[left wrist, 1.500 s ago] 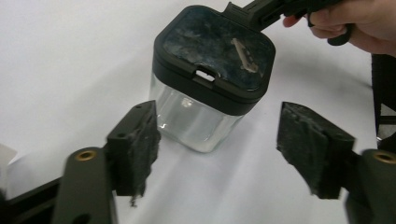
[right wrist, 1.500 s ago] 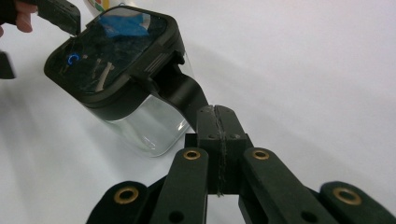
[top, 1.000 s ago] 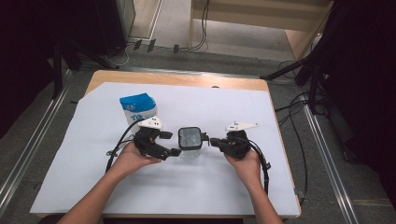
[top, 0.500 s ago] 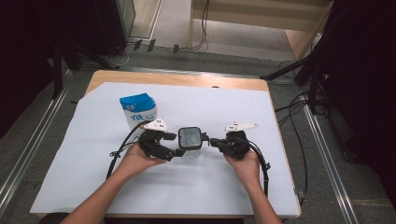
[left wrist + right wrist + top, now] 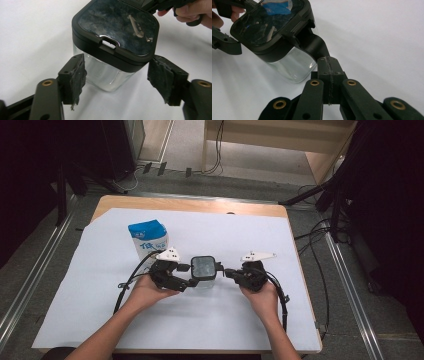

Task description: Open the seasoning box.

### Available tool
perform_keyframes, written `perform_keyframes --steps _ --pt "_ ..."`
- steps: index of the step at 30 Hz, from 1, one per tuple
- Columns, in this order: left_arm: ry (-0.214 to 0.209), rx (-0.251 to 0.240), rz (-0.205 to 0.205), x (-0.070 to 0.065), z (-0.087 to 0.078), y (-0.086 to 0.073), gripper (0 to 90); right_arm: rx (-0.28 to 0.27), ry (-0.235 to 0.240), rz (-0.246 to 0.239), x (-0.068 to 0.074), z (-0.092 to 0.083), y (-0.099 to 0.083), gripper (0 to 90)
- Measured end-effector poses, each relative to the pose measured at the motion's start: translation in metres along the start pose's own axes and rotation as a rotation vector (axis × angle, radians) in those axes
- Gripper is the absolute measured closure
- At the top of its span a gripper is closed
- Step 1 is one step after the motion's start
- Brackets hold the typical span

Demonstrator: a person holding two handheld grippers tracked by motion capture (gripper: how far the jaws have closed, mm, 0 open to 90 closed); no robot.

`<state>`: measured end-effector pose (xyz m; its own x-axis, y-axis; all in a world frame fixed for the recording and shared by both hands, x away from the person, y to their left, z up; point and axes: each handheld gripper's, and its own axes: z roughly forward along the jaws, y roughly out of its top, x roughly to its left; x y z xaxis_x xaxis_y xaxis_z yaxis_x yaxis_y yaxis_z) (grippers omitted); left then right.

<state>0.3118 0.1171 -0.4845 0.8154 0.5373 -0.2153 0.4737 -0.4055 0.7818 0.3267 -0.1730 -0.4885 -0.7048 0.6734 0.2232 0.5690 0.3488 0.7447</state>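
A clear square jar (image 5: 204, 269) with a black lid (image 5: 117, 27) stands at the middle of the white sheet. From its right side sticks out a black handle (image 5: 313, 45), and my right gripper (image 5: 329, 65) is shut on that handle's end. My left gripper (image 5: 120, 77) reaches in from the jar's left, one jaw on each side of the jar just under the lid. Its jaws have just been closing, and the worn pads (image 5: 78, 75) still stand a little off the glass. In the high view the left gripper (image 5: 189, 275) and the right gripper (image 5: 227, 271) face each other across the jar.
A blue and white milk carton (image 5: 148, 239) stands upright behind my left hand, close to the left gripper's cable. The white sheet (image 5: 300, 310) covers most of the wooden table (image 5: 190, 204). Metal rails run along the floor on both sides.
The left gripper's jaws have drawn in closer around the jar. Both hands, the jar and the carton have stayed where they were.
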Motion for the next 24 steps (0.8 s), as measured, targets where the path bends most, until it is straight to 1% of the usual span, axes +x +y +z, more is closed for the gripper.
perform_keyframes --steps 1,2,6,11,13,14,18,19,22,24 --pt "-0.002 0.003 0.0 0.0005 -0.001 0.0004 37.7 0.001 0.001 0.001 0.0003 0.0 0.0 90.0" --pt "-0.001 0.0 -0.008 0.0011 -0.0014 0.0002 39.4 0.002 -0.001 -0.003 0.0006 0.0003 0.0 90.0" --pt "-0.004 0.01 0.005 0.0009 -0.0019 0.0001 39.5 0.003 -0.001 -0.002 0.0009 0.0005 0.0002 90.0" --pt "0.004 0.017 0.003 0.0004 -0.0031 0.0004 41.4 0.002 0.0 -0.002 0.0011 0.0008 0.0004 90.0" --pt "-0.003 0.021 0.0 0.0009 -0.004 0.0004 43.1 0.003 0.0 -0.001 0.0017 0.0007 0.0004 90.0" --pt "0.004 0.023 0.0 0.0004 -0.0043 0.0005 44.6 0.003 0.0 -0.002 0.0018 0.0007 0.0004 90.0" --pt "0.003 0.029 0.008 0.0005 -0.0053 0.0007 45.6 0.004 0.002 -0.003 0.0019 0.0007 0.0005 90.0" --pt "0.0 0.027 0.006 0.0004 -0.0059 0.0007 45.6 0.005 0.002 -0.002 0.002 0.0007 0.0006 90.0" --pt "-0.007 0.001 0.002 0.0001 -0.0093 0.0017 46.1 0.004 0.003 -0.003 0.002 0.0007 0.0007 90.0" --pt "-0.002 0.002 0.004 -0.0003 -0.0097 0.0019 46.6 0.004 0.004 -0.003 0.002 0.0008 0.0007 90.0"
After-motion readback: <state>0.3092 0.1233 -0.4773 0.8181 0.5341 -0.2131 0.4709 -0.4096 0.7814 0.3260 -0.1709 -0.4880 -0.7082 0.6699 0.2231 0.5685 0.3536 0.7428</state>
